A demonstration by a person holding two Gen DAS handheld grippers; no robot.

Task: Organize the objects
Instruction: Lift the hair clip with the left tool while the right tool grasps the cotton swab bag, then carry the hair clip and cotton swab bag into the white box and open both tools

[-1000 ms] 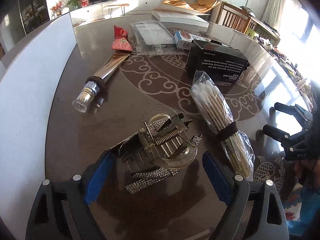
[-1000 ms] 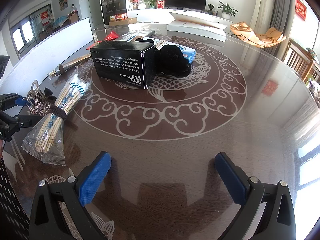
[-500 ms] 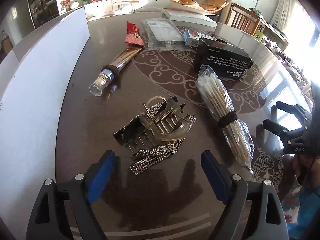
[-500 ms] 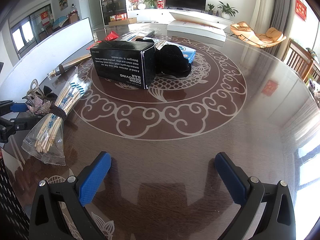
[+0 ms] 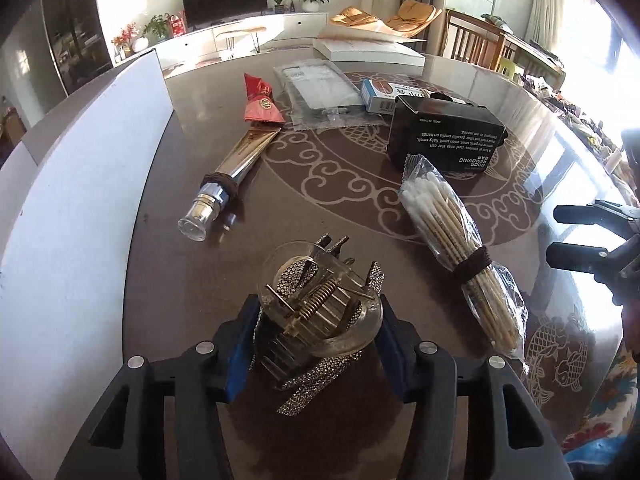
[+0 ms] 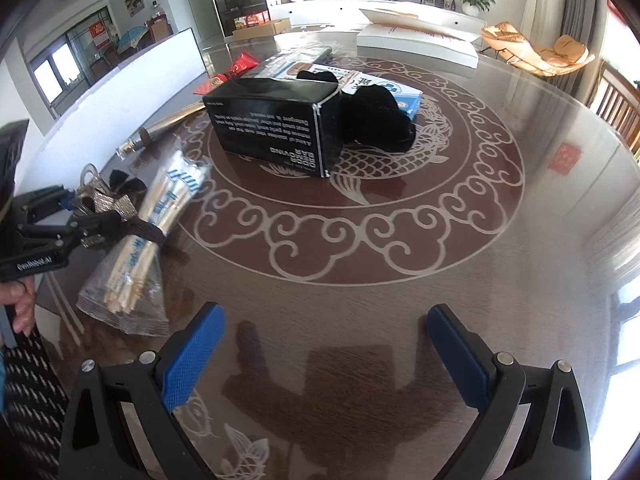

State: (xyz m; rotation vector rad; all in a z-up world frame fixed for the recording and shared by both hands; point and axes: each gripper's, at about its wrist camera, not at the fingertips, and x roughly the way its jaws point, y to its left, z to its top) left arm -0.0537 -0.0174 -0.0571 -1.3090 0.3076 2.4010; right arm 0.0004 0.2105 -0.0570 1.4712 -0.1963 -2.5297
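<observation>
1. Clear plastic hair claw clip with a brass spring and rhinestone-studded ribbon [image 5: 320, 312]: lies at the near edge of the dark brown patterned table [image 5: 192, 264], between the blue pads of the left tongs [image 5: 316, 340].
2. Left tongs: jaws closing round the clip; pads look to be touching its sides, about half open. Judged a grasp just being made, clip not yet lifted.
3. Right tongs [image 6: 324, 356]: wide, jaws closing slightly, nothing between them; they hang over bare table.
4. Not yet sorted, as far as visible: cellophane bag of wooden cotton swabs bound with a dark hair tie [image 5: 460, 248], just right of the clip; gold squeeze tube with clear cap [image 5: 228, 176]; black cardboard box with white print [image 5: 444, 136]; red foil packet [image 5: 260, 100]; black cloth bundle [image 6: 376, 116].
5. Judgement: task early; one item in hand, the rest scattered, and no destination can be told.
</observation>
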